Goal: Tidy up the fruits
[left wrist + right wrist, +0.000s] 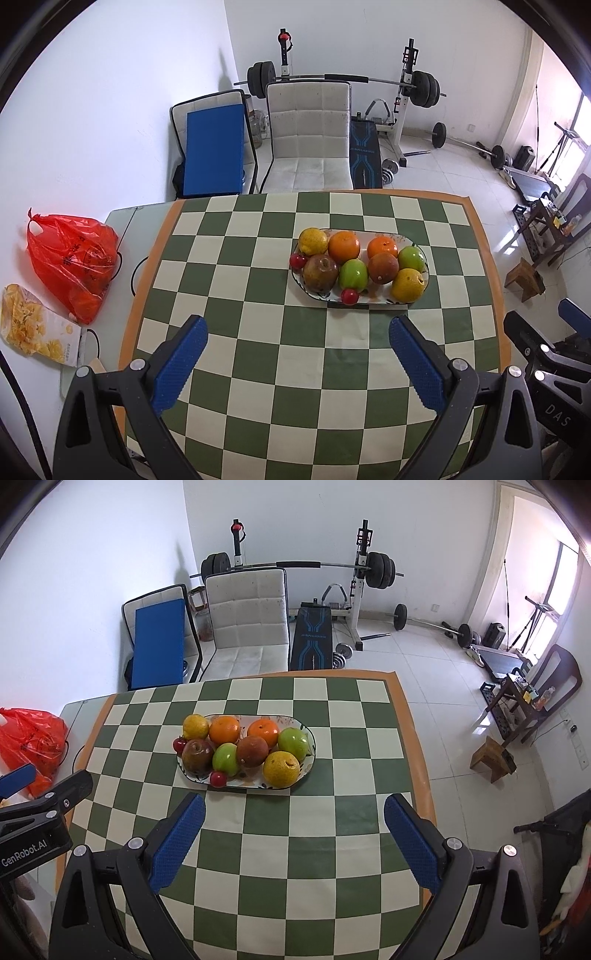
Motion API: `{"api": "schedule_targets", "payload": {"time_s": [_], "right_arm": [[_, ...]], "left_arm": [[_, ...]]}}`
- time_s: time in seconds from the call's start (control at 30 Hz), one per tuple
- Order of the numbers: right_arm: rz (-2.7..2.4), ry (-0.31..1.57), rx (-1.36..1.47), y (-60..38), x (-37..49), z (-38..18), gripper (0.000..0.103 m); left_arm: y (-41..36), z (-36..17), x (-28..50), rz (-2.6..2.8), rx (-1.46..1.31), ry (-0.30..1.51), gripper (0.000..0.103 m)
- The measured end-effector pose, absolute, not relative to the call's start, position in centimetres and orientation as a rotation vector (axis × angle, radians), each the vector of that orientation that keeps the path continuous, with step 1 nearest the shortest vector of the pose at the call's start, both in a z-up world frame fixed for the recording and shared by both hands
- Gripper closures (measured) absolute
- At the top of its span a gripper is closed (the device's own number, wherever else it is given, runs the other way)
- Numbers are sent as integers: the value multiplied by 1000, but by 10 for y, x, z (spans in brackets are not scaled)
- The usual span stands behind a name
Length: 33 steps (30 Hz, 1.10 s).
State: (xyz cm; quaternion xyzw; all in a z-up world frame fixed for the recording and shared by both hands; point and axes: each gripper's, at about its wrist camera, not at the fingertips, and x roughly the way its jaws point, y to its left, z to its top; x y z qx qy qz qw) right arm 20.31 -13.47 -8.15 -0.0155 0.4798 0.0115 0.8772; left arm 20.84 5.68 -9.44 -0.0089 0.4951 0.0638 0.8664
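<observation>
An oval patterned plate (376, 300) (192, 775) sits on the green-and-cream checkered tablecloth (258, 332) (295, 830). It holds two oranges (344, 245) (224, 729), two green apples (353, 273) (293, 743), yellow fruits (407, 284) (280, 769), two brownish-red fruits (320, 273) (197, 755) and two small red fruits (349, 296) (218, 778). My left gripper (297, 326) hangs open above the cloth, short of the plate, with nothing between its blue pads. My right gripper (294, 806) is also open and empty, nearer the table's right edge, with the plate ahead to its left.
A red plastic bag (70, 258) (33, 742) and a snack packet (33, 325) lie on the bare table left of the cloth. A white chair (308, 136) (247, 620) stands behind the table. Gym gear (406, 88) fills the back. A small wooden stool (491, 757) stands right.
</observation>
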Motion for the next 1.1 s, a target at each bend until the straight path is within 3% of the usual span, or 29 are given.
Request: {"api": "schedule_targets", "payload": {"time_s": [1.1], "right_arm": [[9,973,-19,-139,201,-66,3]], "left_arm": [[55,-97,215,121,-16,1027,0]]}}
